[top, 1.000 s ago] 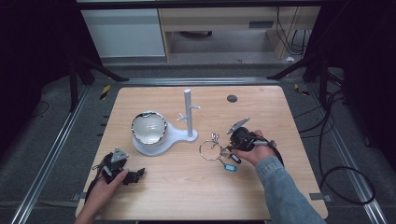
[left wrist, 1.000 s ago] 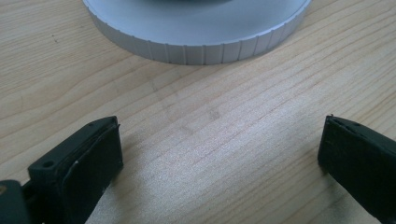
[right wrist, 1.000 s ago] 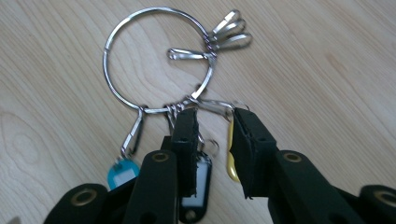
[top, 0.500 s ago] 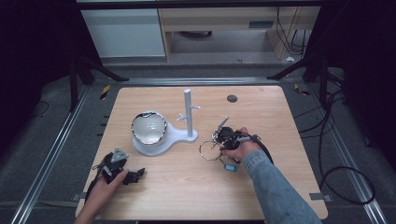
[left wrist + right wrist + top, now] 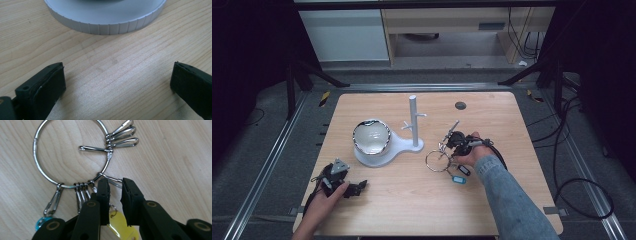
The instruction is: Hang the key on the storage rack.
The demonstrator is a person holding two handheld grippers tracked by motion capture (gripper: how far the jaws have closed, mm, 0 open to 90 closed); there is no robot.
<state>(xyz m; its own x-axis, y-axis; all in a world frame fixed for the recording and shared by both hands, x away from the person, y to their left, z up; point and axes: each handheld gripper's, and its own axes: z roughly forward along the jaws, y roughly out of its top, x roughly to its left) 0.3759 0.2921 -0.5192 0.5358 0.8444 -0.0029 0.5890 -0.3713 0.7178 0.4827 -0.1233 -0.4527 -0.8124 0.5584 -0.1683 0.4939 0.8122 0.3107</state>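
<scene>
Right gripper [image 5: 115,186] jaws straddle a clip [image 5: 112,180] on the flat-lying key ring [image 5: 40,167].

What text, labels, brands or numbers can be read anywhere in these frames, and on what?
None can be read.
Blue tag on the key ring: too small in the high view to show any print.
Yellow tag: its visible face is blank, mostly hidden behind the right gripper.
White stand, bowl and left gripper: no marking visible.
</scene>
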